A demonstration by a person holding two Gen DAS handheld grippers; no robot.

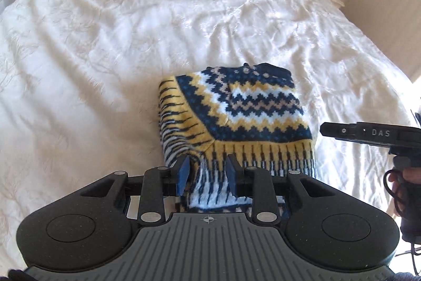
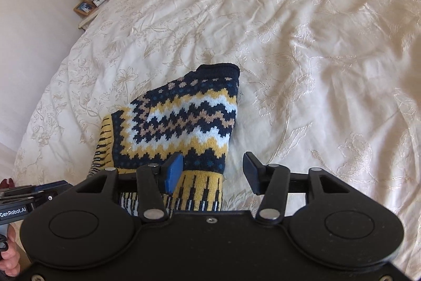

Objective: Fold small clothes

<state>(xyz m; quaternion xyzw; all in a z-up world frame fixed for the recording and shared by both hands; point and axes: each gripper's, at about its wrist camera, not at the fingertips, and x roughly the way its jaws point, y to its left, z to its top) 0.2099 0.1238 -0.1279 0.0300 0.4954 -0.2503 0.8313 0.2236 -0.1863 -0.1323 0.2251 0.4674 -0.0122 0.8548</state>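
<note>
Knitted zigzag sweater (image 1: 236, 120), navy, yellow, white, lies folded into blocky shape on crinkled cream bedspread (image 1: 105, 44); left gripper (image 1: 208, 173) jaws apart astride striped hem; right gripper (image 2: 213, 173) jaws apart over hem corner

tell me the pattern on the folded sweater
Navy, yellow, white and tan zigzag knit sweater; clearest in the right wrist view.
</note>
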